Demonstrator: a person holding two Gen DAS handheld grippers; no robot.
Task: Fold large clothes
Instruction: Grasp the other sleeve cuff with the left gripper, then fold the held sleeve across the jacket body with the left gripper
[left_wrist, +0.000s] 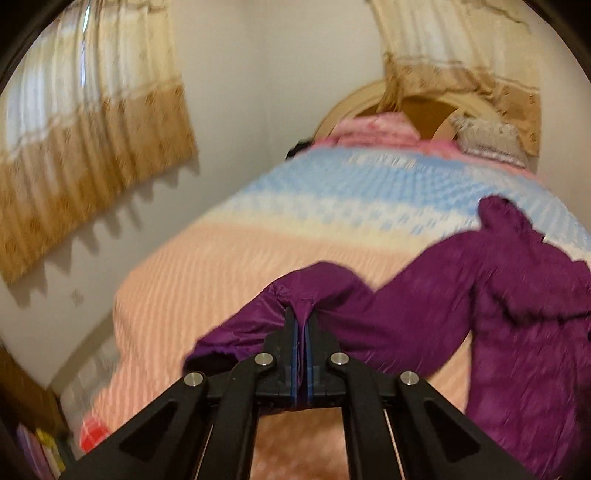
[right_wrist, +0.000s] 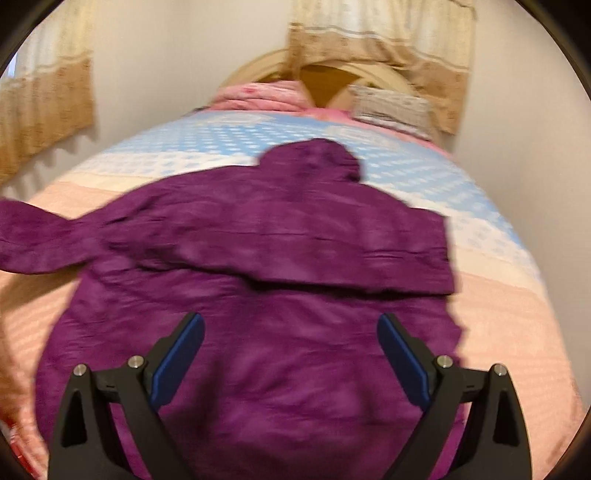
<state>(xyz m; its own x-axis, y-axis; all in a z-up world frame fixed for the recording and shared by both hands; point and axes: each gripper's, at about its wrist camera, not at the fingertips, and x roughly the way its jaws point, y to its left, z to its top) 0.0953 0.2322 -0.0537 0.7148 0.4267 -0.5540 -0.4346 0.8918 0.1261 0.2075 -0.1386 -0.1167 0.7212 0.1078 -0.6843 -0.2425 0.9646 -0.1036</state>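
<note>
A large purple hooded jacket (right_wrist: 280, 251) lies spread on the bed, hood toward the headboard. Its right sleeve is folded across the body; its left sleeve (right_wrist: 40, 240) stretches out to the left. In the left wrist view the jacket (left_wrist: 517, 302) lies to the right. My left gripper (left_wrist: 301, 314) is shut on the cuff end of the left sleeve (left_wrist: 314, 288), lifting a pinch of fabric. My right gripper (right_wrist: 291, 332) is open and empty above the jacket's lower body.
The bed has a pink, cream and blue bedspread (left_wrist: 229, 266). A pink folded blanket (right_wrist: 266, 96) and a grey pillow (right_wrist: 391, 107) lie at the headboard (right_wrist: 325, 77). Curtains (left_wrist: 81, 140) hang on the left wall. Books (left_wrist: 40, 450) stand at the lower left.
</note>
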